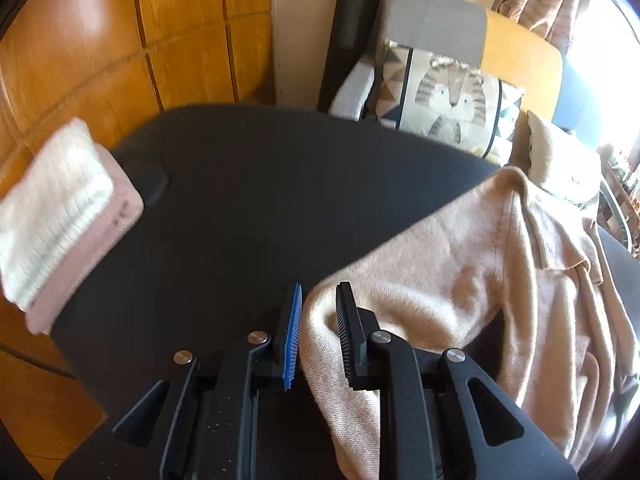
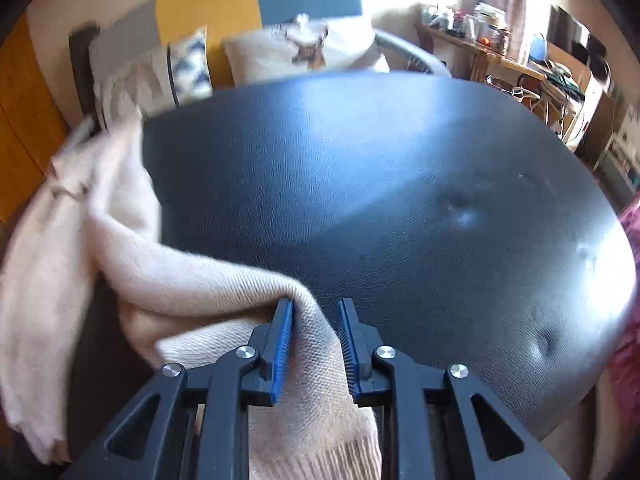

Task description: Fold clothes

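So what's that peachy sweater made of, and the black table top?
The peach sweater looks like soft knitted wool or a wool blend: fine ribbed stitches, a fuzzy matte surface. The black table top looks like leather or vinyl: a pebbled grain, a soft sheen and shallow dimples. The exact fibre can't be told.

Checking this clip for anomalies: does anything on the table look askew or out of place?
The beige sweater is bunched and twisted between the left tool and the right tool, spilling past the black table edge. The folded pink-and-white stack overhangs the far-left edge.
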`<state>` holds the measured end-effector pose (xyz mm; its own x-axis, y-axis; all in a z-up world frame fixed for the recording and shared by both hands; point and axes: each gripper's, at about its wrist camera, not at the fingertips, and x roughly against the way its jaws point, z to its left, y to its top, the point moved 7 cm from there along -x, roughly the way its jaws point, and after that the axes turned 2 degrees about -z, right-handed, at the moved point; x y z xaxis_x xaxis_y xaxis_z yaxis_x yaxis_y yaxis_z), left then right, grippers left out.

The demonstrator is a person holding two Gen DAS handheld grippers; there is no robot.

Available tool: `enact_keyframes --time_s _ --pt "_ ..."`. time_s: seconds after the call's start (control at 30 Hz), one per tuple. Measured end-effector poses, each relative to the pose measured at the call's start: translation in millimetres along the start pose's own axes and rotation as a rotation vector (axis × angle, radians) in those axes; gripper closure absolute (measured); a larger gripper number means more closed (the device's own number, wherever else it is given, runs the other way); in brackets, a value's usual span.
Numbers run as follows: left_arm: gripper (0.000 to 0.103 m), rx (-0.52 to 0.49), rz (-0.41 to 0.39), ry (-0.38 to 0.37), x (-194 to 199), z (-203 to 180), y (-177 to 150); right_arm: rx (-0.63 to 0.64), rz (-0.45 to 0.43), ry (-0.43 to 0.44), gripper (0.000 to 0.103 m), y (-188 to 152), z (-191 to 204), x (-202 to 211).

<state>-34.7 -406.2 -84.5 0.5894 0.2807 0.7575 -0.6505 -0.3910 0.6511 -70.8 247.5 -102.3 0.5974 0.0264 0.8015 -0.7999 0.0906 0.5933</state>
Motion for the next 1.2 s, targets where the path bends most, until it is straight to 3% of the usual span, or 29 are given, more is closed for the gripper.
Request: enact_keyframes --time_s 0.1,0.23,0.37,0.53,0.67,0.87,1.03,1.2 --pt "0.084 -0.078 -0.068 -0.083 22.4 -41.9 -0.9 -0.018 0.001 0.02 0.079 -2.5 -5.8 11.5" --pt "0.084 -0.275 -0.111 -0.191 40.2 -126.8 -24.2 0.007 0.046 0.009 0.079 -19.6 -9.2 21.3" --pt "0.084 -0.483 -0.086 -0.296 42.5 -219.2 -72.7 0.018 0.06 0.016 0.079 -31.4 -2.0 20.3" --pt "0.084 -0.595 -0.009 -0.403 38.4 -275.9 -129.8 0.016 0.092 -0.012 0.076 -39.8 1.2 9.7" --pt "0.084 -0.698 0.052 -0.342 17.6 -292.6 -166.7 0.035 0.109 -0.042 0.075 -42.9 1.9 0.6" --pt "0.083 -0.716 0.007 -0.318 22.2 -289.8 -183.6 0.12 0.11 -0.09 0.073 -46.6 8.6 -9.0" --pt "0.083 -0.701 0.023 -0.33 23.5 -287.0 -181.7 0.184 0.094 -0.07 0.093 -42.5 16.7 -15.2" --pt "0.083 -0.664 0.053 -0.348 7.4 -287.8 -172.1 0.206 0.071 -0.111 0.095 -25.1 8.0 -27.6"
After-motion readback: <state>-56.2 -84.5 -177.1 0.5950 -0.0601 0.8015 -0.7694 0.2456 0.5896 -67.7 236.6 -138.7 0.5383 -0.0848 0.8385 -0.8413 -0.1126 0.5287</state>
